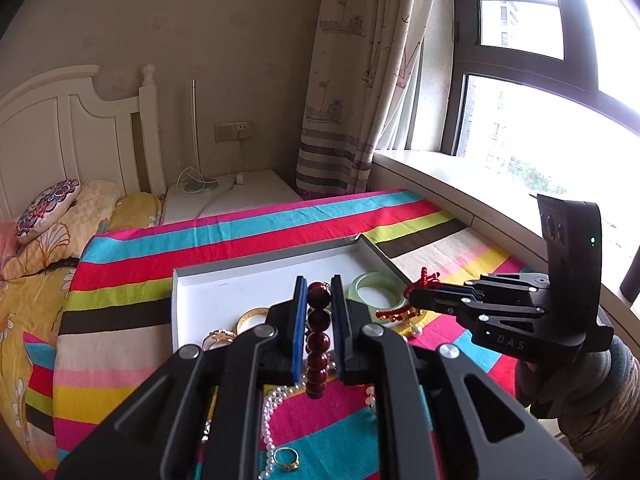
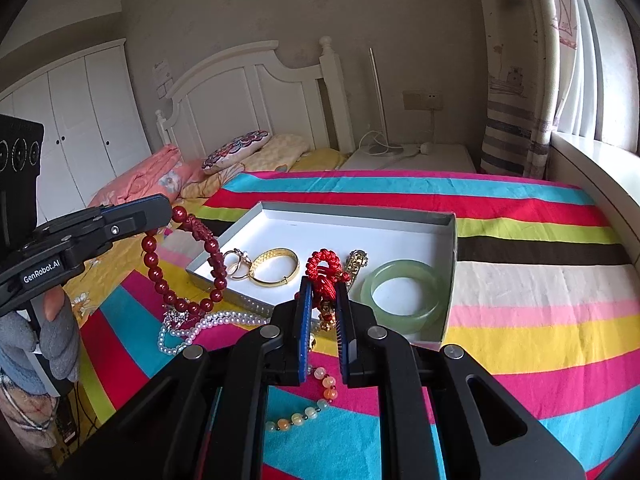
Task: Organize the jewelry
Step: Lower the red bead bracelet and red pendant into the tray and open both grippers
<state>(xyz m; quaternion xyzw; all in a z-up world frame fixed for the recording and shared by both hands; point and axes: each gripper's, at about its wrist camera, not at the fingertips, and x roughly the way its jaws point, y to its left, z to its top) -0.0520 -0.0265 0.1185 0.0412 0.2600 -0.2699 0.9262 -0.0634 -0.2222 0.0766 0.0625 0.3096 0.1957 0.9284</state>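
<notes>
My left gripper [image 1: 319,284] is shut on a dark red bead bracelet [image 1: 318,340], held above the striped cloth at the white box's near left corner; in the right wrist view the bracelet [image 2: 182,264] hangs from that gripper [image 2: 170,208]. My right gripper [image 2: 323,286] is shut on a red knotted cord bracelet [image 2: 325,274] at the box's near edge; it also shows in the left wrist view [image 1: 412,294]. The white box [image 2: 360,236] holds a gold bangle [image 2: 276,266], gold rings [image 2: 237,262], a gold ornament [image 2: 357,261] and a green jade bangle [image 2: 404,294].
A white pearl necklace [image 2: 200,326] and a pastel bead string [image 2: 308,408] lie on the striped cloth [image 2: 520,320] near the box. A gold ring [image 1: 287,459] lies by the pearls. A bed with pillows is behind, a window sill to the right.
</notes>
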